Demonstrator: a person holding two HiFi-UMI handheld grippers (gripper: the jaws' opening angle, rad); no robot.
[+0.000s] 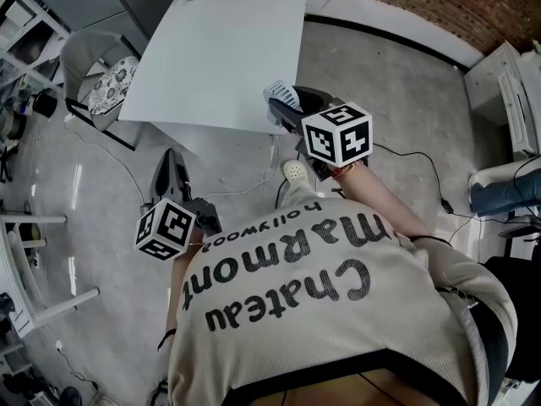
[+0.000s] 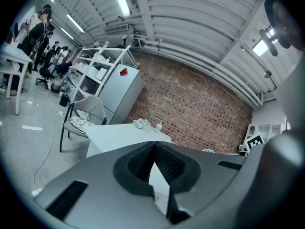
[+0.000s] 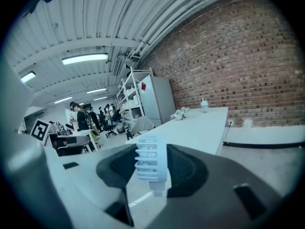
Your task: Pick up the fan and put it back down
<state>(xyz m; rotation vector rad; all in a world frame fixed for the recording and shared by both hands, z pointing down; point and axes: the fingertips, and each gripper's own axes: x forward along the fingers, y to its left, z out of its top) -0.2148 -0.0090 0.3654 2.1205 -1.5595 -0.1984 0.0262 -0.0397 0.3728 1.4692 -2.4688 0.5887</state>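
Nearest the wearer, whose pale printed top filled the bottom of the head view, the left gripper (image 2: 153,144) was held low with its jaws together and nothing between them. Ahead and to the right, the right gripper (image 3: 151,152) was clamped on the small white fan (image 3: 150,162), held in the air just by the near corner of the white desk (image 1: 220,49), over or beside its edge. The fan stood upright in the grip, its long axis running up and down. The slatted round head was on top and a short stem pointed down, with the grille seen nearly edge-on and facing left across the jaws. The pads appeared to press only the thin plastic head, so a slackening grip could probably let it twist or slip to the grey floor (image 1: 397,117). Lowered short of the desk edge, it would likely miss; set on its narrow stem, it might topple. Beyond stood a chair (image 1: 93,66) and, furthest, a brick wall (image 3: 248,66).
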